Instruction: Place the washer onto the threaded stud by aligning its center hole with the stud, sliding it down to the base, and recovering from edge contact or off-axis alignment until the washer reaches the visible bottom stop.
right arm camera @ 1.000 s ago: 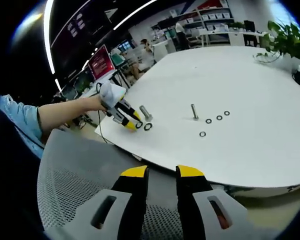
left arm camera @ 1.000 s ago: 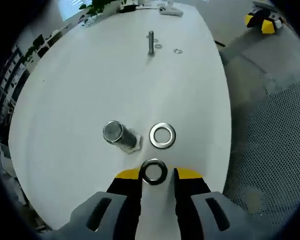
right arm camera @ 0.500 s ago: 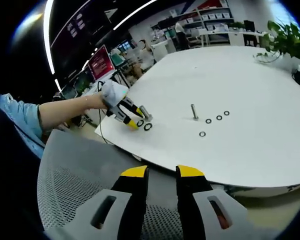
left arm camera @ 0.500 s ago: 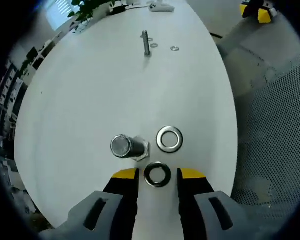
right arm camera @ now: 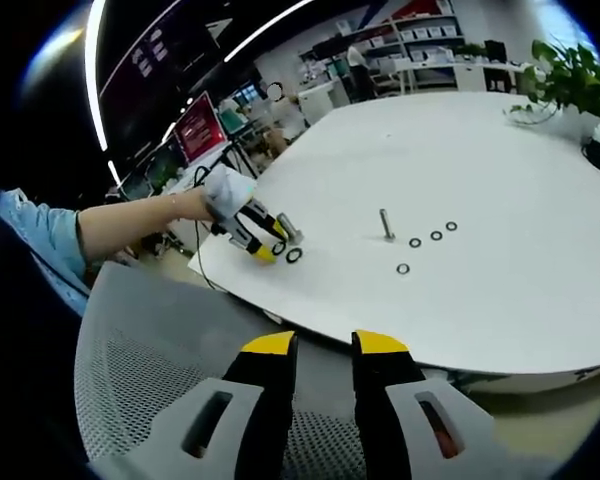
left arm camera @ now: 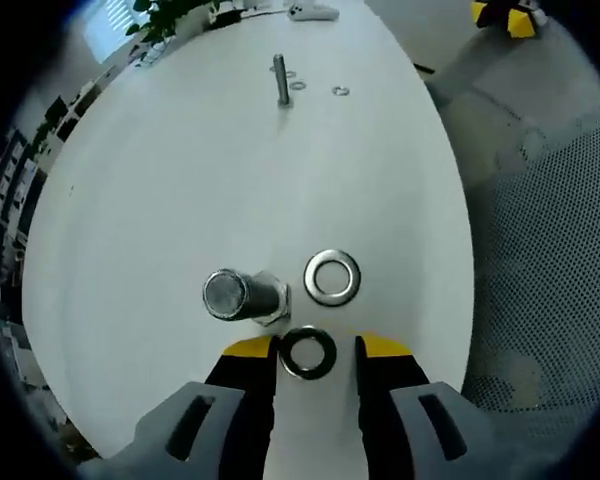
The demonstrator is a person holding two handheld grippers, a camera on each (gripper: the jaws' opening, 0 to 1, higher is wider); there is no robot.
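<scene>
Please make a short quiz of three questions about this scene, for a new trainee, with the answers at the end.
1. True or false: a washer lies between the jaws of the left gripper.
2. What stands beside the second near washer on the table? A) a cup B) a thick stud C) a plant pot
3. Fill in: the right gripper hangs over a grey mesh ____, off the table.

Key: 1 true; the jaws stand apart around it, not closed on it. 2 B. 3 chair.
</scene>
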